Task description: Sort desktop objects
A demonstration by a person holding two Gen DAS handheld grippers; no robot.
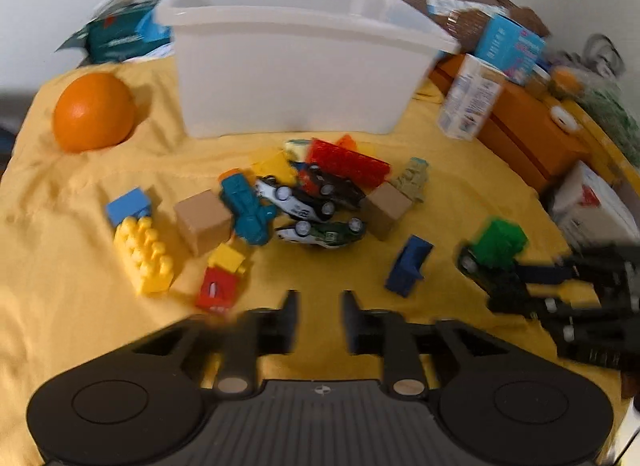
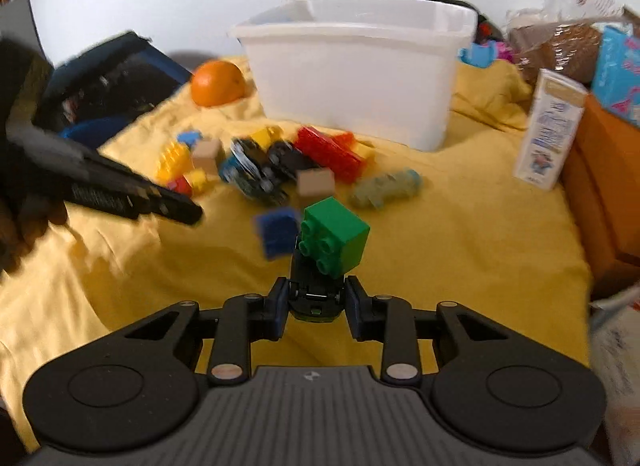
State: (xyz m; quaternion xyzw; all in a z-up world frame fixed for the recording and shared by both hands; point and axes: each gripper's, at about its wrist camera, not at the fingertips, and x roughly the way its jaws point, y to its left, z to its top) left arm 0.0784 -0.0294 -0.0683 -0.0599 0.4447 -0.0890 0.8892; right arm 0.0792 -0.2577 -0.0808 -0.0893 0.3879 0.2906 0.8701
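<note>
1. The right gripper [image 2: 315,302] has its jaws clenched on the dark underside of a small toy vehicle [image 2: 316,294] that carries a green block [image 2: 335,241] on top, lifted above the yellow cloth [image 2: 460,250].
2. The left gripper [image 1: 318,322] hovers low over the cloth with its jaws parted and nothing between them.
3. Just ahead of the left gripper lie a red and yellow block [image 1: 219,282] and a dark blue block [image 1: 408,266], apart from each other.
4. Farther out is a pile: a yellow studded brick [image 1: 145,260], two tan cubes [image 1: 204,221], a teal toy [image 1: 248,207], toy cars [image 1: 298,201] and a red grid piece [image 1: 347,161], many touching or overlapping.
5. Behind the pile stands a white bin [image 1: 296,65], likely the place for sorted toys; an orange [image 1: 94,111] sits to its left and a carton [image 1: 472,97] to its right.
6. The plastic blocks look light, stiff and smooth, so they may slip; flat opposite sides seem the best hold. The cars could roll, so gripping across the body seems safer.
</note>
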